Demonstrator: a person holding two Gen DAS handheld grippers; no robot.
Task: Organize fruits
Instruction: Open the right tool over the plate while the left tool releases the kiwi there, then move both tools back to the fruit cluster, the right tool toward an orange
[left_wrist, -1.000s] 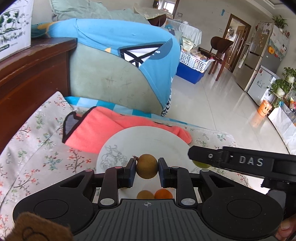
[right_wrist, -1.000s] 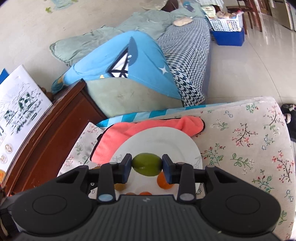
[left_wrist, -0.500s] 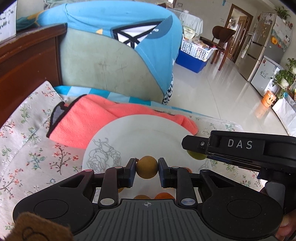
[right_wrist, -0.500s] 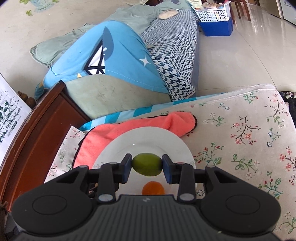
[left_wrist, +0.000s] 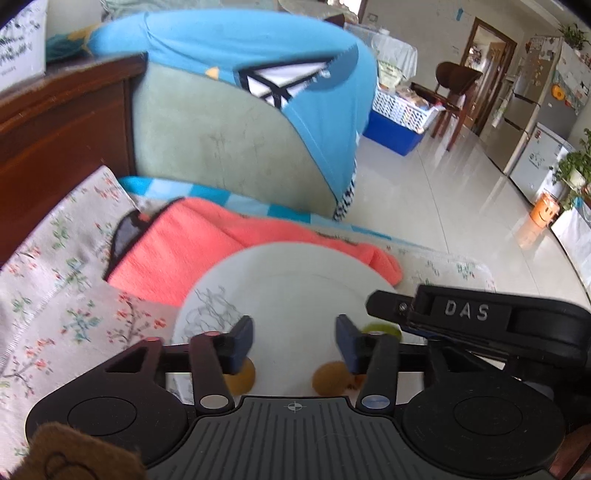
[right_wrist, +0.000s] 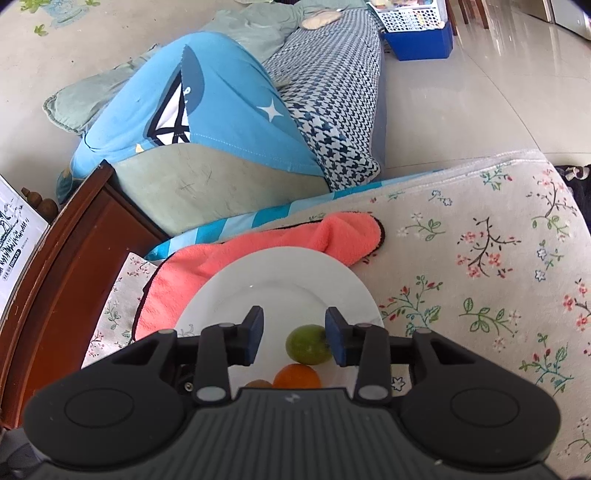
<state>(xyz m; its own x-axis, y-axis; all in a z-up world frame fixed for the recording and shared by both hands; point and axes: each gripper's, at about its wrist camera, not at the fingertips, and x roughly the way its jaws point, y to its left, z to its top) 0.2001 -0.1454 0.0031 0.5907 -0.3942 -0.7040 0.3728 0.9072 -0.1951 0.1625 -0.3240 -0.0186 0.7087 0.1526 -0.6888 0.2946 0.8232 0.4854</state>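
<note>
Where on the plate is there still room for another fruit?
The far half of the white plate, beside the pink towel, is bare. The near edge is crowded: green fruit, orange fruit and brown fruits sit there.

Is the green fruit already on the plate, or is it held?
On the plate. The green fruit lies beside an orange one, the right tongs open around it.

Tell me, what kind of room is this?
Probably a home living room: a sofa draped in covers, a fridge and dining chair at the far end, and a plate of fruit on a floral cloth.
</note>
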